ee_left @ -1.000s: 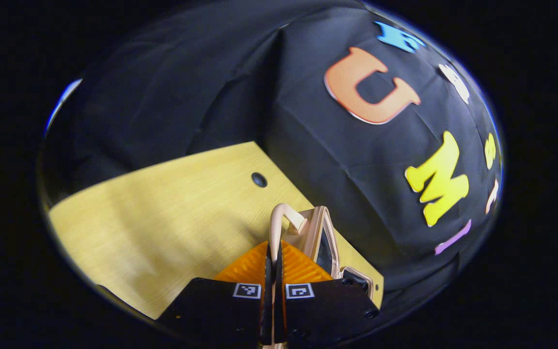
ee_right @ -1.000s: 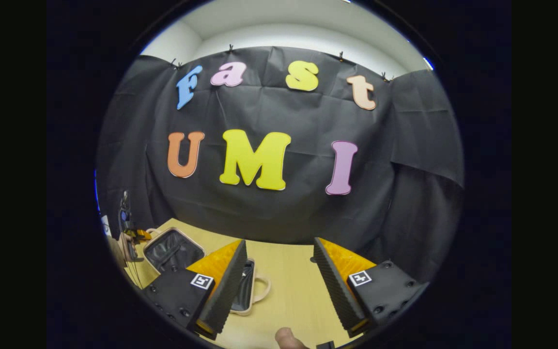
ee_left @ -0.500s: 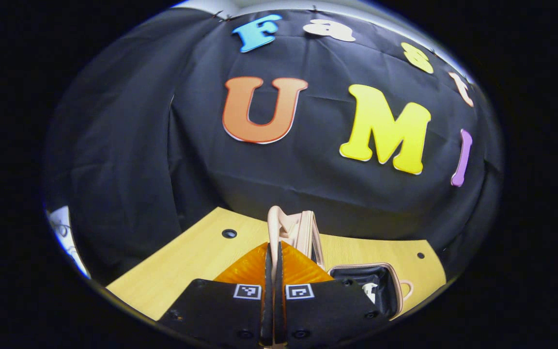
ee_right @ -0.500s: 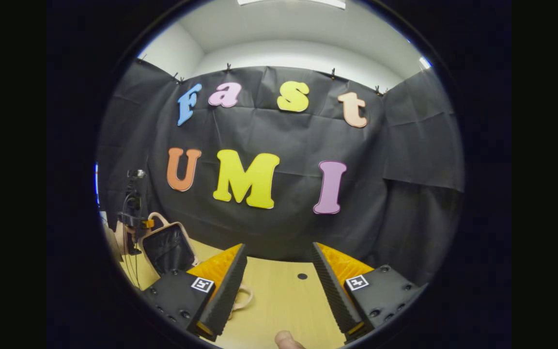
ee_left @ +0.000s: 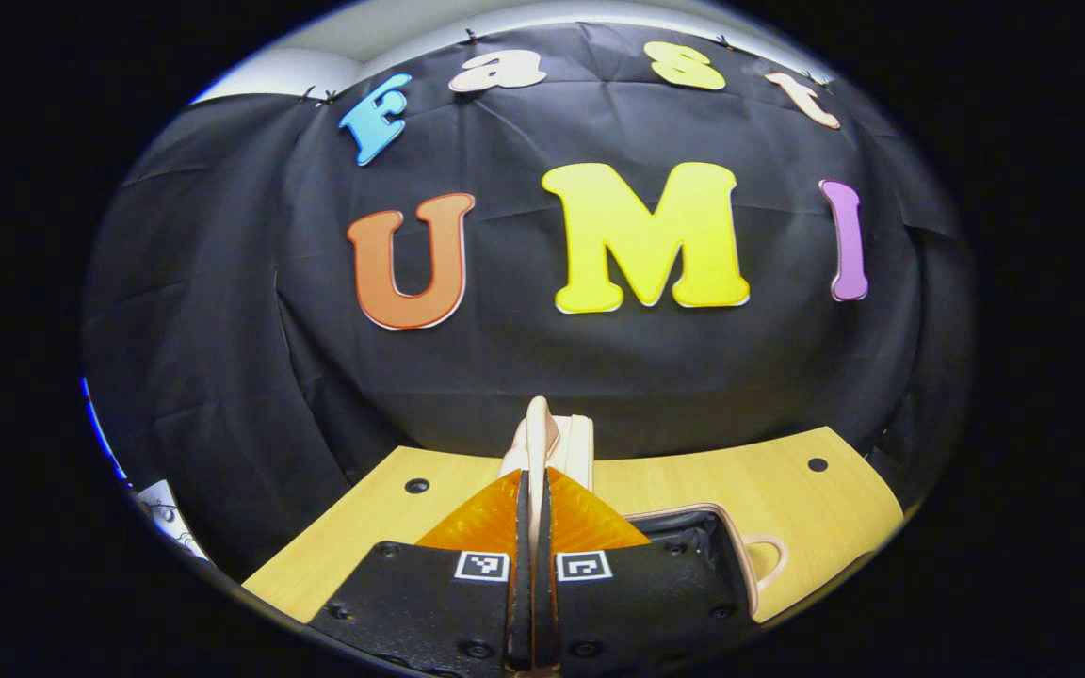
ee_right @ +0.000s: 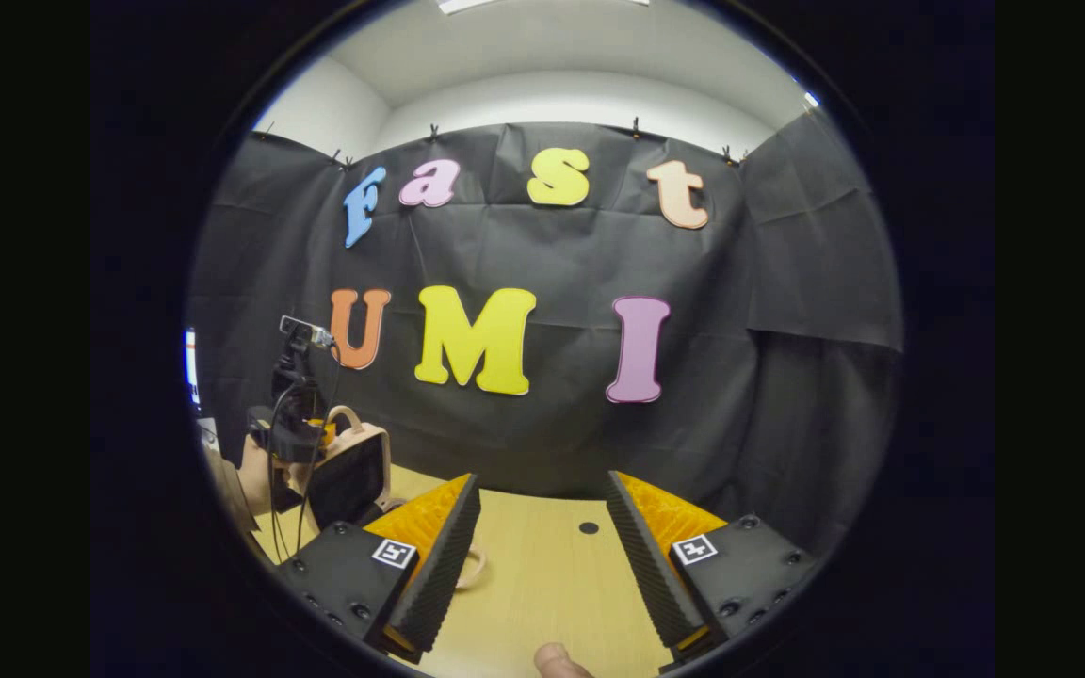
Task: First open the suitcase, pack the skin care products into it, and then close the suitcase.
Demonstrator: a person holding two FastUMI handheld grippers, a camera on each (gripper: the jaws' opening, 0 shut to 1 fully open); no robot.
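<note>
Wooden table (ee_left: 769, 485), left claw (ee_left: 532, 490) apparently pinching suitcase lid handle (ee_left: 539, 428)

I see a light wooden table (ee_right: 542, 584) running up to the black cloth wall (ee_right: 552, 433) at the far side. I count dark round holes in its top: one far left (ee_left: 417, 486), one far right (ee_left: 817, 464). White ceiling (ee_right: 542, 47) shows above the cloth.

Beige suitcase (ee_left: 693, 516), orange ridged tongs (ee_right: 542, 527), yellow table (ee_left: 750, 476).
</note>
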